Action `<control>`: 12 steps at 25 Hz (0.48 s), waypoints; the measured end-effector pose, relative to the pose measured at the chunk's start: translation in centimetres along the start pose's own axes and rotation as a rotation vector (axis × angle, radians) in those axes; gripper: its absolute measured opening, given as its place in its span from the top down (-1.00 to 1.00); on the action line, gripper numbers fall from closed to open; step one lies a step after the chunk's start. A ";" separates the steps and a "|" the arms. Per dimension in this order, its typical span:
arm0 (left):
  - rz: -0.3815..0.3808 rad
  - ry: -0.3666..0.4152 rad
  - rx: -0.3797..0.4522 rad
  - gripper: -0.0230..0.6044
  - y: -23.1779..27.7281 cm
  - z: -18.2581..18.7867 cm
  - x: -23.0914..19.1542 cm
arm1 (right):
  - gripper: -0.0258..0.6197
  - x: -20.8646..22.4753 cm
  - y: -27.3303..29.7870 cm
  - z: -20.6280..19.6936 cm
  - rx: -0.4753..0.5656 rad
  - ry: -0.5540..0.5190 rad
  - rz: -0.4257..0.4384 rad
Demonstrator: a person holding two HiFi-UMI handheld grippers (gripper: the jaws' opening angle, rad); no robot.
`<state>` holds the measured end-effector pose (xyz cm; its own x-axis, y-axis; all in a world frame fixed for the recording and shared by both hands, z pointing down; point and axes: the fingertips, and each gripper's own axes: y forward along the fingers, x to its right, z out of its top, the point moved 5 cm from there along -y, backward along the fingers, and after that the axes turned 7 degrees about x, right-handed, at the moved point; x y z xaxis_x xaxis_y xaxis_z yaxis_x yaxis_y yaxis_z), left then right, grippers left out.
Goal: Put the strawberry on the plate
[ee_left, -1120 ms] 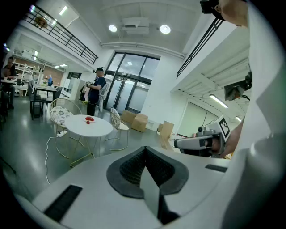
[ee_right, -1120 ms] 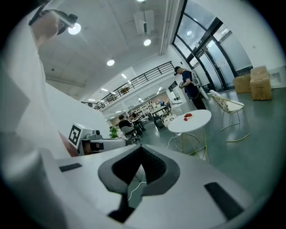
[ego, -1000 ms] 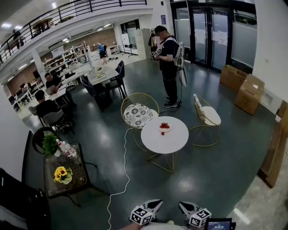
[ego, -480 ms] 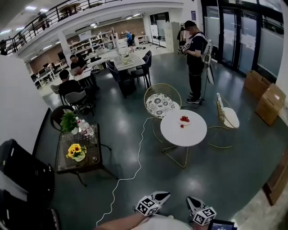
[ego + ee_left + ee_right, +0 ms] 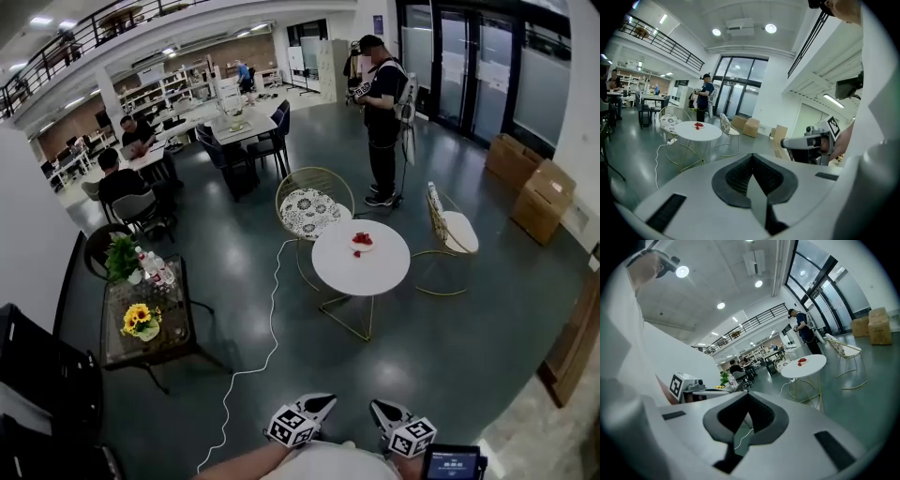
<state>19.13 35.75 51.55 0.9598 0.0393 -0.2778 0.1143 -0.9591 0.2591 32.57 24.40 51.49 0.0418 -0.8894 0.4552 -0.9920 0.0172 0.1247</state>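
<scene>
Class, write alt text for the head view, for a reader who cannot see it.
A round white table stands mid-hall with a small plate of red fruit and one strawberry beside the plate. The left gripper and right gripper show at the bottom edge, far short of the table. Two wire chairs flank it; a person stands beyond.

No text can be read anywhere. Sheets on the doors (image 5: 469,75) are too small; the screen (image 5: 453,462) is blurred.
</scene>
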 end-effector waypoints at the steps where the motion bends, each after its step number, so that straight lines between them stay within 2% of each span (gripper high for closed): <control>1: 0.000 0.003 0.002 0.90 0.0 0.0 -0.1 | 0.90 0.0 0.2 0.0 -0.002 -0.004 0.002; 12: 0.027 0.009 0.000 0.90 -0.4 0.6 -1.4 | 0.90 0.3 1.7 0.8 -0.003 -0.006 0.028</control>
<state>17.54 35.89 51.25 0.9649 0.0158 -0.2623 0.0882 -0.9597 0.2669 30.77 23.86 51.15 0.0135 -0.8915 0.4528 -0.9924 0.0434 0.1150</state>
